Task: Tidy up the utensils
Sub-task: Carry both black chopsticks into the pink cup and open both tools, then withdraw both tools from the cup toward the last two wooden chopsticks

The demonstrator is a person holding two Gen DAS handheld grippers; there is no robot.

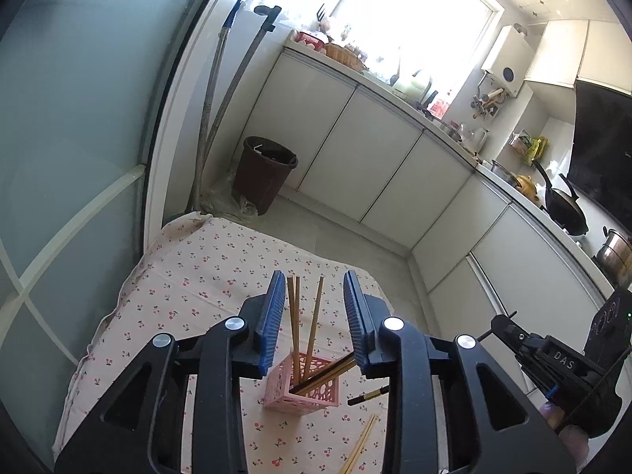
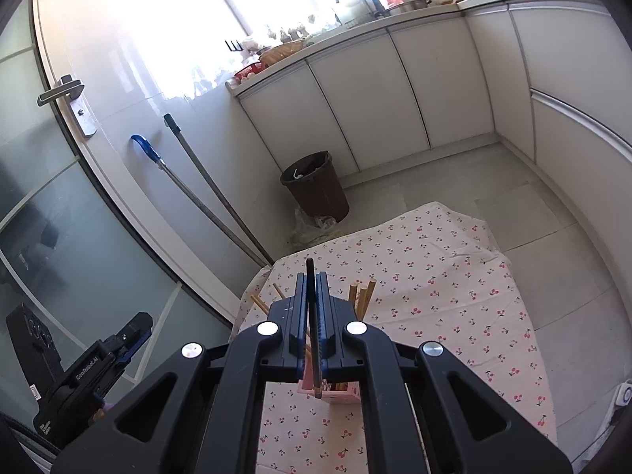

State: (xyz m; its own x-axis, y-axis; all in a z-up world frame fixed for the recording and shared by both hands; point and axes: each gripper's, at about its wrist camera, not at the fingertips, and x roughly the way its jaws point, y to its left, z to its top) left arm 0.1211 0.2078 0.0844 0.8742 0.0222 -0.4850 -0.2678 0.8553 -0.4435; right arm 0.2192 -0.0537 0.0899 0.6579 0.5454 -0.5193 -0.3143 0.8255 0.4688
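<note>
Hiding pink holder [image 2: 339, 391], right gripper [image 2: 312, 276] clamps dark chopstick [image 2: 311, 276].

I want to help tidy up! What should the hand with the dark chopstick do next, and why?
Probably lower the dark chopstick tip-first into the pink holder. The right gripper is shut on it, just above the holder, where other chopsticks already stand. The left gripper is open with nothing gripped, and loose chopsticks on the cherry-print cloth still wait.

Perforated pink plastic holder [image 1: 302, 389], wooden chopsticks [image 1: 293, 322]
</note>
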